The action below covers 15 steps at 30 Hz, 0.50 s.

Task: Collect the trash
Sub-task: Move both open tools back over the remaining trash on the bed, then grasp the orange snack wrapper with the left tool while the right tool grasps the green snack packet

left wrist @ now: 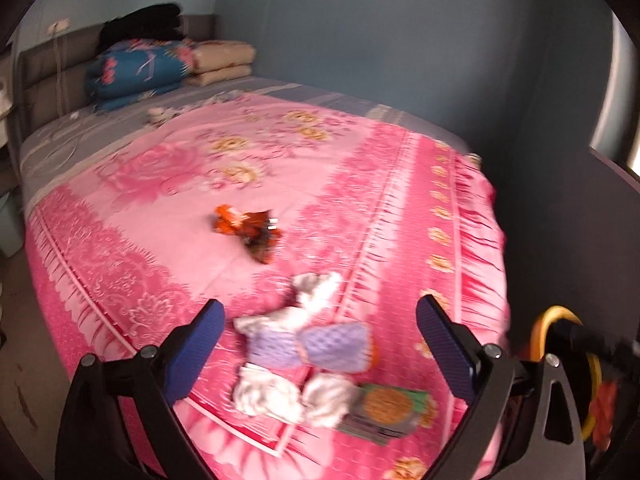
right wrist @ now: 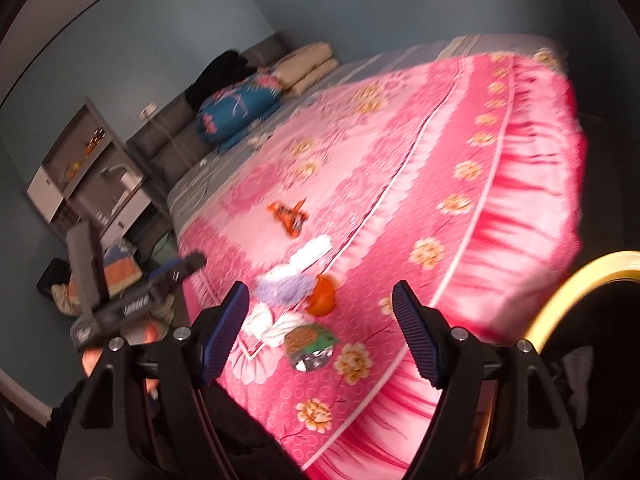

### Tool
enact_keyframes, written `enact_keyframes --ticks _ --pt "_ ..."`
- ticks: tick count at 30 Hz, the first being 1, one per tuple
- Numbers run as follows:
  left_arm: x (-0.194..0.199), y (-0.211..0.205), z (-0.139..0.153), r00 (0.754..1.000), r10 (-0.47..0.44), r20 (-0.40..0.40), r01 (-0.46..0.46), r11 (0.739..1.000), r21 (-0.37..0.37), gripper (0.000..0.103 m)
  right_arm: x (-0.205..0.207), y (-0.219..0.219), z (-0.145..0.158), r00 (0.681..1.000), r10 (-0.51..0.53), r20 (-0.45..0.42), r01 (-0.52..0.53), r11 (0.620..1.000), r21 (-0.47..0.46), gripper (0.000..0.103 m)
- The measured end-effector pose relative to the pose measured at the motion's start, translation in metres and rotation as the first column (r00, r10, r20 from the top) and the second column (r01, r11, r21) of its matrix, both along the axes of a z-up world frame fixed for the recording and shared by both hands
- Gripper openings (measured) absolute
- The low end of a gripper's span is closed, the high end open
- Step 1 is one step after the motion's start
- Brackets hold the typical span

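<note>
Hovering over the pink bedspread [left wrist: 168, 216], the left gripper [left wrist: 320, 344] is held with fingers [left wrist: 196, 344] spread wide and empty, the trash pile [left wrist: 308, 364] lying between them on the bed. The right gripper [right wrist: 320, 336] is likewise held spread and empty above the green wrapper [right wrist: 310, 340]; an orange wrapper [left wrist: 248, 228] lies farther up the bed.

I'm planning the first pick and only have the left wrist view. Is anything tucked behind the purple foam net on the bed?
Observer: Yes. The right wrist view shows a round orange piece lying against the right edge of the purple foam net.
Operator: Could the right gripper take it?
Observer: Probably. The right gripper is open and empty, with the orange piece showing between its fingers.
Operator: Anything else close to it?
Observer: A green snack wrapper lies just on the near side of it, with its silver inside showing.
</note>
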State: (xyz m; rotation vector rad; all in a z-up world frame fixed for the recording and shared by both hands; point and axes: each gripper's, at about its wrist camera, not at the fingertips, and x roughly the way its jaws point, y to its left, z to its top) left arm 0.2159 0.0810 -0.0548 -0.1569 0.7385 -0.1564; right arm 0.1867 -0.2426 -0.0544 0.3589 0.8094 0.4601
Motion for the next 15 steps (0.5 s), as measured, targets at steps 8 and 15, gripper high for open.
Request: enact_keyframes --ticks 8,15 --pt "0.055 0.037 -0.024 0.990 0.106 -0.088 -0.110 0.993 -0.032 0.093 0.017 0.050 -0.038 0.989 0.139 -0.049 -0.142 0.989 -0.047 0.076" --pt "0.114 0.046 -0.044 0.975 0.154 -0.159 -0.162 0.986 -0.038 0.093 0.025 0.078 -0.074 0.968 0.228 -0.108 -0.238 0.967 -0.089 0.076"
